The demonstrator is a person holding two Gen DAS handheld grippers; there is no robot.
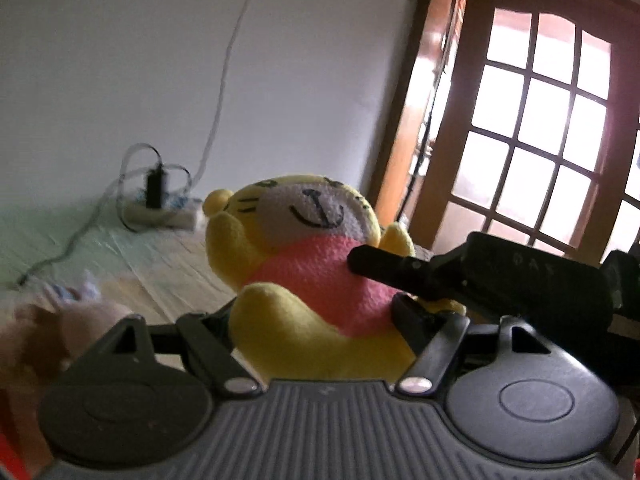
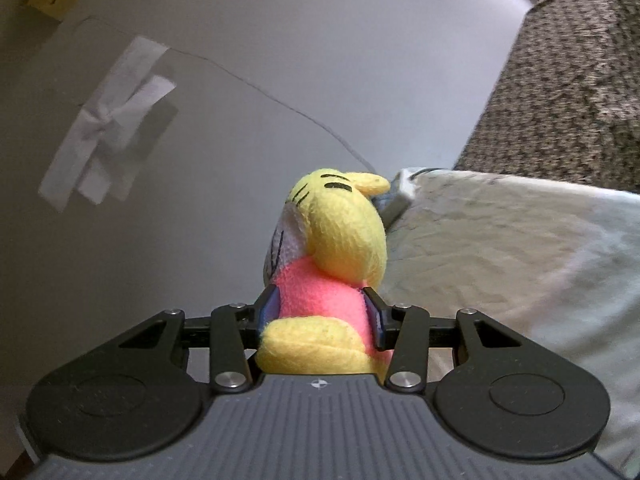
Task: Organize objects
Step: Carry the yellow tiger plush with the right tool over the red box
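A yellow plush tiger with a pink shirt and a white face is held up in the air. My right gripper is shut on its pink body, one blue pad on each side. In the left wrist view the same plush tiger fills the centre, and the right gripper's black finger presses into its pink chest from the right. My left gripper stands wide open around the toy's lower body and yellow leg. Its left fingertip is hidden behind the leg.
A pale sheet covers the surface below. A power strip with a black charger and cables lies by the white wall. A blurred beige plush is at lower left. A wooden glass-paned door stands right; a speckled cushion rises beside the sheet.
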